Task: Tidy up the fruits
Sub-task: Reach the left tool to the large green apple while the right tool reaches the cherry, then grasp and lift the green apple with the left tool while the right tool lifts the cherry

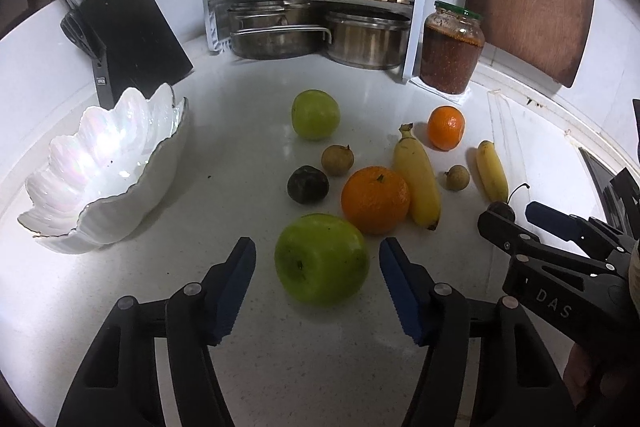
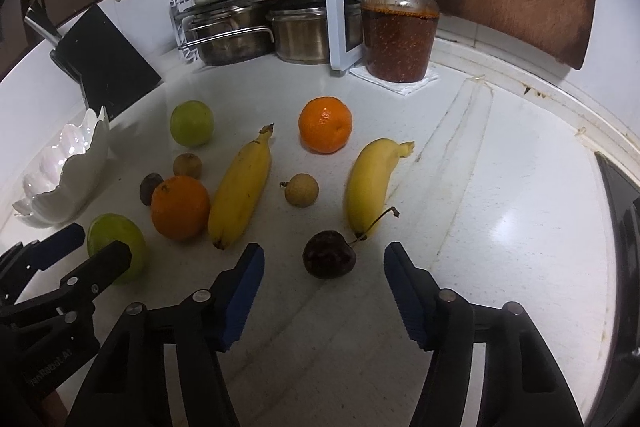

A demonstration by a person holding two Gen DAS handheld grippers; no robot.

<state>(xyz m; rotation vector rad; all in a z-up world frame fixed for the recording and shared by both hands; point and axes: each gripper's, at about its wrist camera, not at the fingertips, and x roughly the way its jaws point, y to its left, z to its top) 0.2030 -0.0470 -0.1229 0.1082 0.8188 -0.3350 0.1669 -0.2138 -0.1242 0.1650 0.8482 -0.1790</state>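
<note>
Fruits (image 1: 375, 200) lie beside the bowl (image 1: 120, 195); both tools (image 1: 317, 281) (image 2: 324, 287) gape, gripping nothing.

White countertop (image 2: 500, 227), scattered fruit (image 2: 240, 187), shell bowl (image 1: 108, 171), jar (image 2: 398, 27)

A: Left gripper (image 1: 318, 263)?
B: We've got it low, pointing fwd, jaws spread wide, nothing clamped.
A: Right gripper (image 2: 324, 267)?
B: Same: low, jaws wide apart, holding nothing. Both sit side by side, close.
</note>
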